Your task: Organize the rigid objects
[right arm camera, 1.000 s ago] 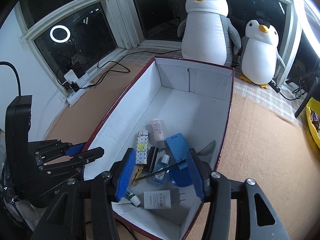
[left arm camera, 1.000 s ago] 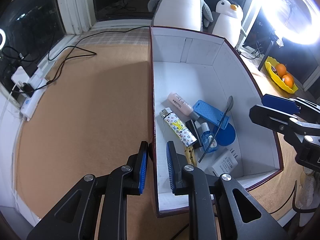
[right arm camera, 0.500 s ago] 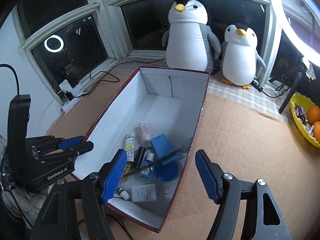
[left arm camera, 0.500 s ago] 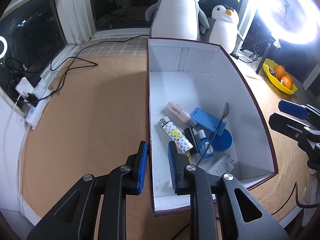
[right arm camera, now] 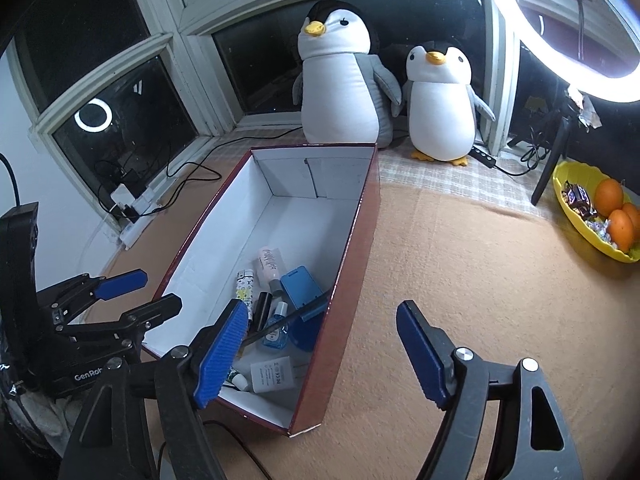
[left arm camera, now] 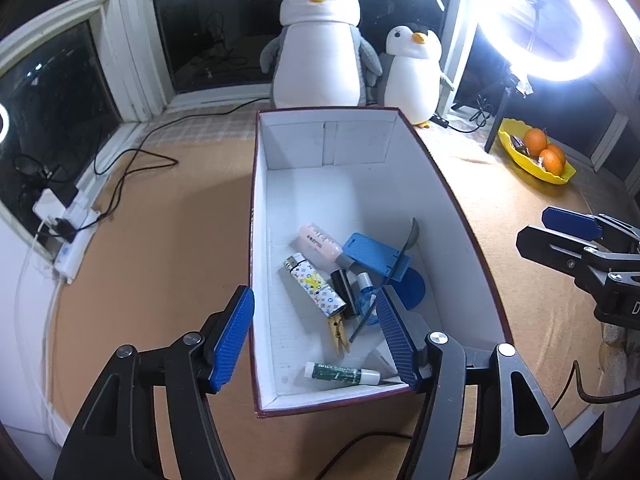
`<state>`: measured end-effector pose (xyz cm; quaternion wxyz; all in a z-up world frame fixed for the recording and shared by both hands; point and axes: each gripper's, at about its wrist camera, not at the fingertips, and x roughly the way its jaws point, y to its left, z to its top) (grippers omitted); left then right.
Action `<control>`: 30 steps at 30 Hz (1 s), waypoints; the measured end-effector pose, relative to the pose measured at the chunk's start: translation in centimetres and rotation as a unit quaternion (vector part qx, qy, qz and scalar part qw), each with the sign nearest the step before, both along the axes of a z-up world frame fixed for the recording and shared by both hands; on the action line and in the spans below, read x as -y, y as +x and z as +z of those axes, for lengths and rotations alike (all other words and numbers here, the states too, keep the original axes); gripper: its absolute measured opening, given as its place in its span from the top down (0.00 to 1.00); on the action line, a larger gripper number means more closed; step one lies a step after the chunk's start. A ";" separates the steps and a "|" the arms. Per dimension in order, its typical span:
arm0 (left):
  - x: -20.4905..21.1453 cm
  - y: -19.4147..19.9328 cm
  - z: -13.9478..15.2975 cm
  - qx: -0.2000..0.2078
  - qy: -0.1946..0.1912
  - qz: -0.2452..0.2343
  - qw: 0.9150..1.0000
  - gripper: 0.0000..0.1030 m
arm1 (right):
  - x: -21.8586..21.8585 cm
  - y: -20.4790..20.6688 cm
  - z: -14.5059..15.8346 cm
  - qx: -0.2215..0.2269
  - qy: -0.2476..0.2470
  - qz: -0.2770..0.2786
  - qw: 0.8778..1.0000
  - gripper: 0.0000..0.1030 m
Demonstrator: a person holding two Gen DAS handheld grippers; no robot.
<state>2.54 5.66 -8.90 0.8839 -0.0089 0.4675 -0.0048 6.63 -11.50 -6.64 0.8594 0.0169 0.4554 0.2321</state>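
Left gripper (left arm camera: 316, 332) opening over rectangular cardboard box (left arm camera: 460, 216)

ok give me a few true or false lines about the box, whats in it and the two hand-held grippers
1. The box holds a patterned lighter lying next to a pink tube. True.
2. The left hand-held gripper is clamped on the box wall. False: its jaws are opening and straddle the wall without pressing on it.
3. The white charger lies near the box's near end. True.
4. The right hand-held gripper holds the spoon. False: it holds nothing, its jaws are opening, and the spoon rests in the box.
5. The yellow bowl of oranges sits inside the box. False: it sits on the table, off to the right.
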 end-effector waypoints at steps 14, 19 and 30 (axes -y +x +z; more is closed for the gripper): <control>2.0 -0.9 1.7 0.025 0.010 0.013 1.000 0.23 | 1.4 -2.2 2.1 0.044 -0.045 -0.063 0.996 0.22; 2.3 -1.5 2.4 0.033 0.012 0.014 0.999 0.23 | 1.9 -3.0 3.2 0.062 -0.053 -0.077 0.994 0.17; 2.4 -2.1 3.1 0.042 0.019 0.021 0.999 0.23 | 2.2 -3.4 4.1 0.074 -0.046 -0.076 0.993 0.16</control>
